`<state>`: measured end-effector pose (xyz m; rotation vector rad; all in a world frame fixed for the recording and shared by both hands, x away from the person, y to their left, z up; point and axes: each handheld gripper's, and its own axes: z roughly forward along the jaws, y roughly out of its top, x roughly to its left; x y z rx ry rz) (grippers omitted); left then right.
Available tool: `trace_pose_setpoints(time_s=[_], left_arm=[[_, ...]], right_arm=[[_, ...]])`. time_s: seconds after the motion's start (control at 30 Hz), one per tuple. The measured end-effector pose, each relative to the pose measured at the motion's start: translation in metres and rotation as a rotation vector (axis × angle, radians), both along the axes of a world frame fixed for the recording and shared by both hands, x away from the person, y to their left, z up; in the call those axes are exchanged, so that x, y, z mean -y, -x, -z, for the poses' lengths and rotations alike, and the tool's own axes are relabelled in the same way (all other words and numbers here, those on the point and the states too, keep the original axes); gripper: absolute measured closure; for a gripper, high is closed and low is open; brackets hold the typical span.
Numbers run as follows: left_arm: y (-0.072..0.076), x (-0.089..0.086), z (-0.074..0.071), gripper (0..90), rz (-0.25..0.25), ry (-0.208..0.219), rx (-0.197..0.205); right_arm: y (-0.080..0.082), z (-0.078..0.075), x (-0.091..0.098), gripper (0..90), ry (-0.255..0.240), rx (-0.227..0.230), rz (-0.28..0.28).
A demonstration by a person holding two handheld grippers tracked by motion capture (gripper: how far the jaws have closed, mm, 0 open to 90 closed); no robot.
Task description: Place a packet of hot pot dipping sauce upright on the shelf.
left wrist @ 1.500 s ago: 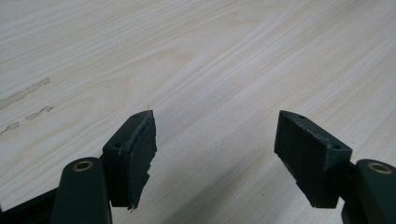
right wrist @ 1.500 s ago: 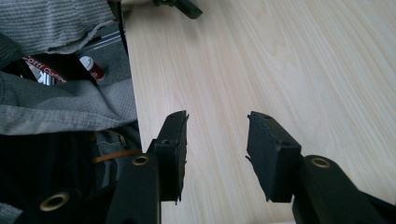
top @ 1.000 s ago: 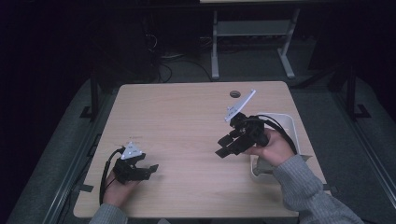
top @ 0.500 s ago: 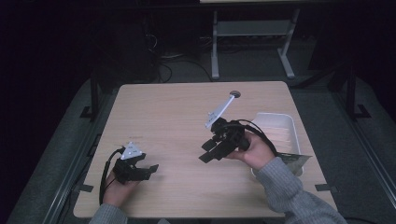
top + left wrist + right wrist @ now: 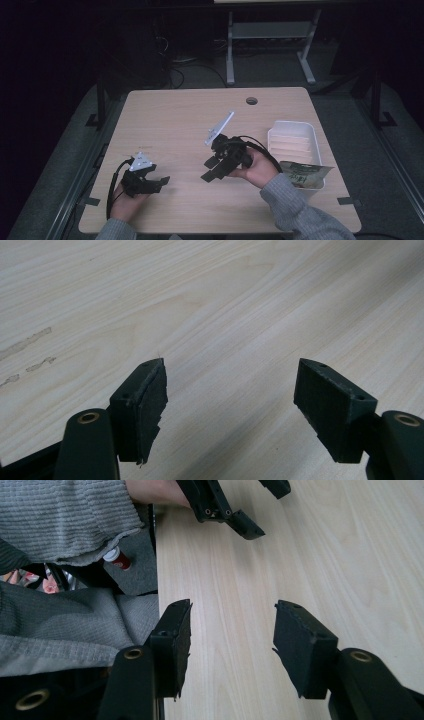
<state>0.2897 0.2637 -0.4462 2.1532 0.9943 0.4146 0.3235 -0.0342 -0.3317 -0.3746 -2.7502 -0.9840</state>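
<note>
My left gripper (image 5: 159, 182) rests near the table's front left corner, held in a hand. In the left gripper view its jaws (image 5: 230, 400) stand wide apart over bare wood with nothing between them. My right gripper (image 5: 209, 169) is held low over the middle of the table, pointing left toward the left gripper. Its jaws (image 5: 232, 640) are open and have just been opening wider, with only tabletop between them. The right gripper view also catches the left gripper (image 5: 230, 510) and a grey sleeve (image 5: 65, 515) farther off.
A white tray (image 5: 292, 142) stands at the right side of the wooden table (image 5: 175, 120), with a green packet (image 5: 302, 175) at its near end. A cable hole (image 5: 251, 100) sits near the far edge. Dark floor and a metal frame lie beyond.
The right hand has carried its gripper leftward from beside the tray to the table's middle and a little lower. The tray is now uncovered. The left gripper has stayed put.
</note>
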Motion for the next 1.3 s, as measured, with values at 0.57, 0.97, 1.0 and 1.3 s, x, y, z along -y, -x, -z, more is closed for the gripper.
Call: trace_pose_setpoints(time_s=[0.57, 0.97, 1.0, 1.3], left_arm=[[0.0, 0.001, 0.0, 28.7, 0.002, 0.005, 0.0], [0.0, 0.002, 0.001, 28.6, 0.006, 0.004, -0.001], [0.0, 0.002, 0.001, 28.5, 0.006, 0.004, -0.001], [0.0, 0.003, 0.002, 28.3, 0.009, -0.002, -0.006]], right_arm=[[0.004, 0.041, -0.022, 46.6, 0.036, -0.02, -0.02], [0.012, 0.066, -0.017, 46.5, 0.019, -0.023, -0.011], [0.012, 0.066, -0.017, 46.5, 0.019, -0.023, -0.011], [0.028, 0.088, -0.001, 46.0, 0.007, -0.011, 0.006]])
